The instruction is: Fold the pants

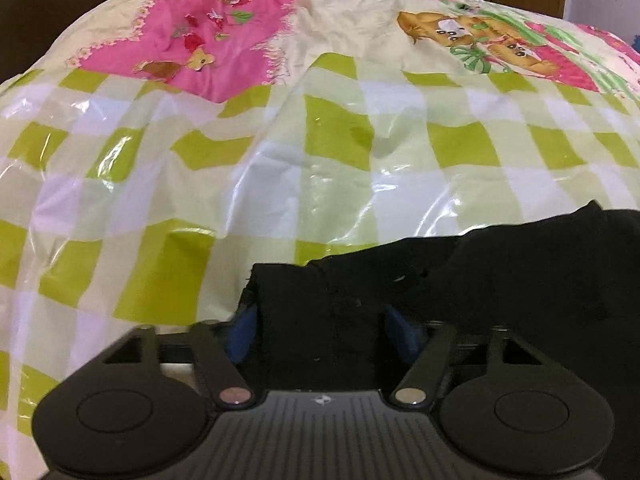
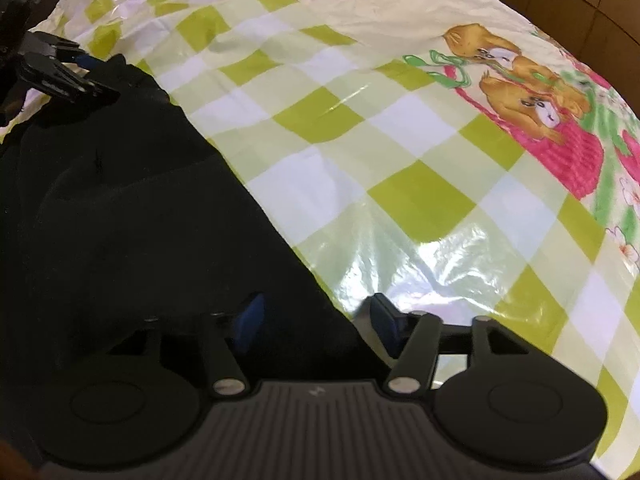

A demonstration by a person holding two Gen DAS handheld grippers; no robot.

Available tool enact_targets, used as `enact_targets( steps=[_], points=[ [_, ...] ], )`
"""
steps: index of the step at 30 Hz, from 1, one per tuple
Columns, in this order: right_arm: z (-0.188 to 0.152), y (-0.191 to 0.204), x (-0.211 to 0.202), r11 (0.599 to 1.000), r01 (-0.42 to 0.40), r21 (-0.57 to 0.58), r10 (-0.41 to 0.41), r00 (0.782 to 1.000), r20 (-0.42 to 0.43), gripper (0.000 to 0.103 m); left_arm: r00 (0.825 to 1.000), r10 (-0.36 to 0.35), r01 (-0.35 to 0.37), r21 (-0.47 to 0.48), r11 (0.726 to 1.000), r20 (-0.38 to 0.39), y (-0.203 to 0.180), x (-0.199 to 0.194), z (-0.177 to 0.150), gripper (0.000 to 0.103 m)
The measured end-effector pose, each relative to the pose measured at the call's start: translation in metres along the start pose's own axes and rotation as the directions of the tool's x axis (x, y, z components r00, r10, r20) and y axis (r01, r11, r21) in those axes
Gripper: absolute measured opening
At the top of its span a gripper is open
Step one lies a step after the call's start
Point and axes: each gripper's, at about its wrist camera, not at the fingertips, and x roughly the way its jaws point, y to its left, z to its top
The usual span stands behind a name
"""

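Black pants [image 1: 420,280] are laid on a glossy checked sheet [image 1: 320,152] over a bed; they sit at the near edge of both wrist views, bunched, not yet flat.

Left gripper [image 1: 322,330]: jaws stand apart with the pants' edge between the blue pads [image 1: 246,330]; whether the pads actually press the cloth cannot be told from this view, as black fabric hides the contact.

Right gripper [image 2: 320,324]: jaws apart; the pants' edge runs diagonally between the pads, the left pad [image 2: 252,320] over cloth, the right one over bare sheet; firm contact cannot be confirmed here either. The left gripper is also seen in the right wrist view at the far corner of the pants [image 2: 120,200].

Judged step: edge grabbed at two points before a fold is carried over.

Advice: both layers should be pinched fully, not just the top one; the plastic-looking sheet should be kept out of the jaws, a risk on the right side; both grips should be confirmed before lifting; the edge should be kept taut between the grippers so the fold lands straight.
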Motion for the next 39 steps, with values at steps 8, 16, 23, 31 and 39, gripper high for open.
enact_targets(
  steps=[8,16,23,31,39],
  points=[
    [0.002,0.016,-0.021,0.999,0.013,0.050,-0.015,0.999,0.032,0.004,0.997,0.026,-0.025,-0.018,1.000,0.068,-0.006,-0.030,0.004,0.025],
    [-0.013,0.043,-0.126,0.995,0.055,0.088,-0.074,0.969,0.234,0.003,0.956,-0.022,0.053,-0.101,0.993,0.292,0.008,-0.131,-0.021,0.025],
    [-0.085,0.147,-0.195,0.999,0.048,0.006,-0.048,0.962,0.268,0.003,0.934,-0.049,0.127,-0.199,0.972,0.353,0.017,-0.197,-0.136,0.027],
    [-0.156,0.237,-0.118,0.985,0.108,-0.134,-0.103,0.994,0.042,0.009,0.975,-0.075,0.137,-0.301,0.944,0.210,0.015,-0.174,-0.236,0.043],
    [-0.123,0.265,-0.119,0.958,0.144,-0.249,-0.120,0.987,0.110,0.015,0.963,-0.038,0.110,-0.260,0.959,0.268,0.019,-0.181,-0.228,0.050]
  ],
)
